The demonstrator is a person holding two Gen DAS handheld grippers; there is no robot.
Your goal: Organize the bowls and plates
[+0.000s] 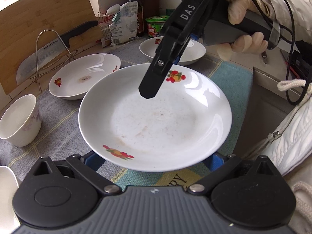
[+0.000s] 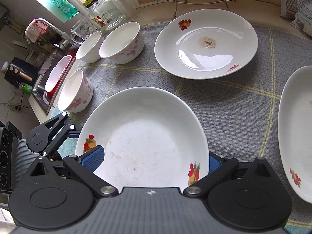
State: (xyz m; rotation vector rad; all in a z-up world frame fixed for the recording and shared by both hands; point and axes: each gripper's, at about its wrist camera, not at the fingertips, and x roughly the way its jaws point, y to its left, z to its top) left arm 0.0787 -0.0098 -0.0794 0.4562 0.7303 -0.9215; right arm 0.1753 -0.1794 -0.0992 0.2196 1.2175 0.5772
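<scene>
- Grey checked cloth (image 2: pixel 239 105) covers your counter; a sink (image 2: pixel 42 89) lies at its left end, a cutting board (image 1: pixel 44 19) and knife (image 1: pixel 37 58) lean behind.
- White plate (image 1: pixel 156 117) with fruit prints and faint smears hangs above the cloth.
- Your left gripper (image 1: pixel 152 159) pinches its near rim; your right gripper (image 2: pixel 154 159) clamps the far rim, blue pads (image 2: pixel 93 157) touching.
- Two more plates (image 2: pixel 206 42) and three bowls (image 2: pixel 120 42) rest around it.

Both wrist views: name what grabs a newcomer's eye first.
The fruit-patterned plate fills the middle, with the left hand-held gripper at its near rim and the right hand-held gripper at its far rim. Behind it sits a stained plate, with three floral bowls beside the sink.
</scene>
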